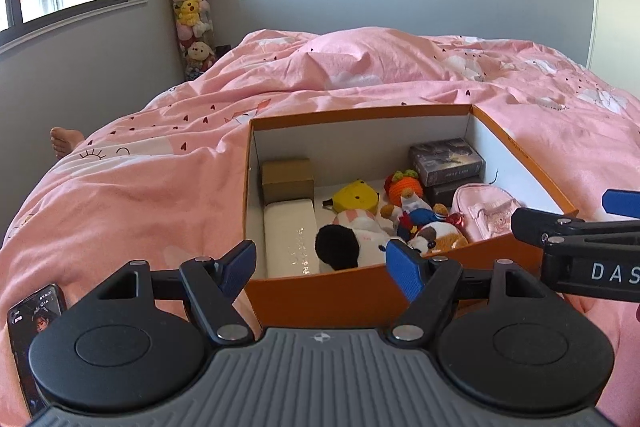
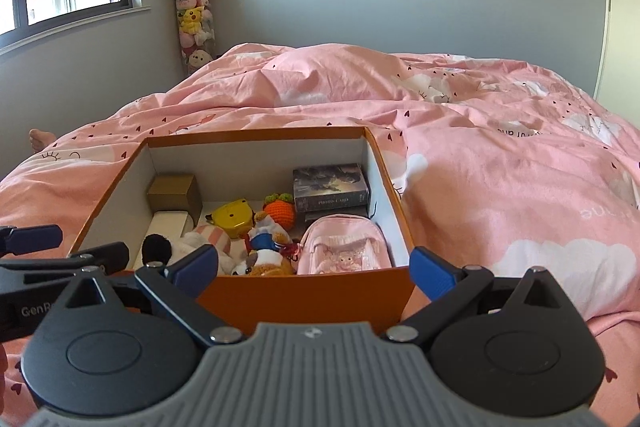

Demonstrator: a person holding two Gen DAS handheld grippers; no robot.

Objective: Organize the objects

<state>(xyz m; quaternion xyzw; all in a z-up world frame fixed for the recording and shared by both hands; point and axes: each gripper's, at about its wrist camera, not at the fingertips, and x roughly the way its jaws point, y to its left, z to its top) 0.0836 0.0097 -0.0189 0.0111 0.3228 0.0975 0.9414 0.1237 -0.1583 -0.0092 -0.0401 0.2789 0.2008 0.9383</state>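
Tongs first: your left tongs (image 1: 322, 265) hang wide apart and carry nothing, poised just short of the near wall of the open orange cardboard box (image 1: 320, 293); your right tongs (image 2: 314, 271) are spread just as wide, also bare, at the same wall a little further right. Each pair shows at the edge of the other's view.

Inside the box, things look mostly sorted. A brown cardboard cube (image 1: 287, 179) and a white oblong case (image 1: 289, 241) sit along the left wall. Two dark printed card boxes (image 2: 330, 187) are stacked in the far right corner, with a small pink fabric backpack (image 2: 343, 247) in front of them. Between lies a looser heap: a yellow plush toy (image 1: 357, 197), an orange crocheted fruit (image 2: 280, 213), a white plush with a black pompom (image 1: 348, 241) and a brown-and-white plush animal (image 1: 436, 237).

Around it the pink duvet (image 2: 500, 187) shows no stray items, so you seem near the end. What may remain is tidying that middle heap, though I cannot tell if more is wanted.
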